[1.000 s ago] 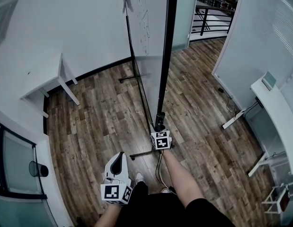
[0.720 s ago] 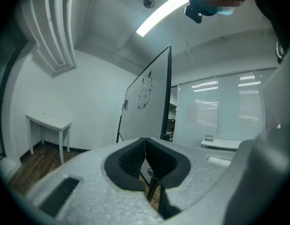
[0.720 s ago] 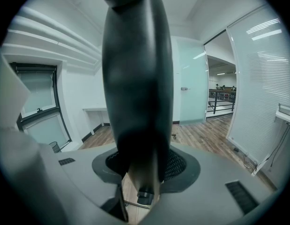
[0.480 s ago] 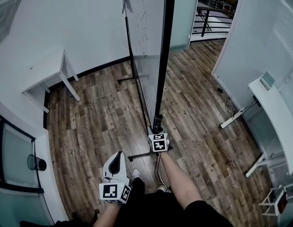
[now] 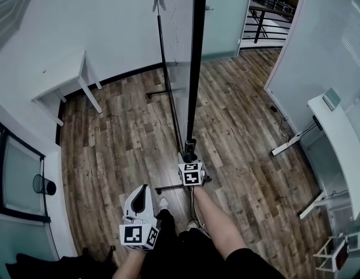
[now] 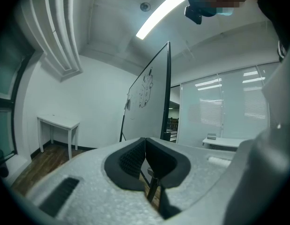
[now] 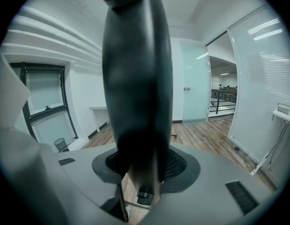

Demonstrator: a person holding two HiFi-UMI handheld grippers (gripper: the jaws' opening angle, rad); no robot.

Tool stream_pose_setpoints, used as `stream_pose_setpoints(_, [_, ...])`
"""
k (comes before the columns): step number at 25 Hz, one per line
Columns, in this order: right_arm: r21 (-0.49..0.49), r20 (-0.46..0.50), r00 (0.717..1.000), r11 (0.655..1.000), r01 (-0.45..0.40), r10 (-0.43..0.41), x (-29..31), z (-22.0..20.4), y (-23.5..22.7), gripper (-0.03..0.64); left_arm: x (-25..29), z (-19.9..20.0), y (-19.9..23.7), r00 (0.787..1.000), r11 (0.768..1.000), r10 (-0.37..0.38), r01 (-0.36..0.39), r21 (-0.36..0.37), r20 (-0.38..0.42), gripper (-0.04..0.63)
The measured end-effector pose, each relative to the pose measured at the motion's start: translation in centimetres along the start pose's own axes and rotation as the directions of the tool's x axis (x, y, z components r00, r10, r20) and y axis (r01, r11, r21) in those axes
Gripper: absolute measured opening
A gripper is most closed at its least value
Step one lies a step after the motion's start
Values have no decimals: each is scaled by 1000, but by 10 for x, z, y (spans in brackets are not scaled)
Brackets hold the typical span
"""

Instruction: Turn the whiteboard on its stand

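The main risk is a slip. The right tongs (image 5: pixel 190 154) are clenched on the black side frame (image 7: pixel 135 78) of the whiteboard (image 5: pixel 178 34). That frame is a smooth, rounded bar, and a sideways push could let it slide through the pads or twist out of them. A hard shove could also rock the stand (image 5: pixel 175 186) on the wooden floor (image 5: pixel 116 144), since the grip sits near the frame's lower end and the board rises tall above it. The left tongs (image 5: pixel 143 192) are clenched on nothing, low at the person's side, so they lend no support. The whiteboard stands straight ahead in mid-room, turned nearly edge-on, white with faint marker scribbles near its top.
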State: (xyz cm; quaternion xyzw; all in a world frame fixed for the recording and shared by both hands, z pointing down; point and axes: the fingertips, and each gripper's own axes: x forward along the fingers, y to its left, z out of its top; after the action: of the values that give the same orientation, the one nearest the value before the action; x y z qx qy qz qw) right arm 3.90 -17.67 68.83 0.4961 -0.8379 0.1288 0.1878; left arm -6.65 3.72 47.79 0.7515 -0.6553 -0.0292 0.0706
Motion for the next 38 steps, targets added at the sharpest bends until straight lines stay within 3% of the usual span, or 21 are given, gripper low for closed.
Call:
stream_pose_setpoints(14, [-4, -4, 1000, 1000, 0, 0, -44, -21, 16, 170, -52, 1, -12, 998, 998, 59, -59, 18, -12, 17])
stream_pose_setpoints(38, [5, -8, 998, 998, 56, -56, -108, -50, 16, 169, -78, 8, -14, 995, 995, -99, 99, 18, -35, 18])
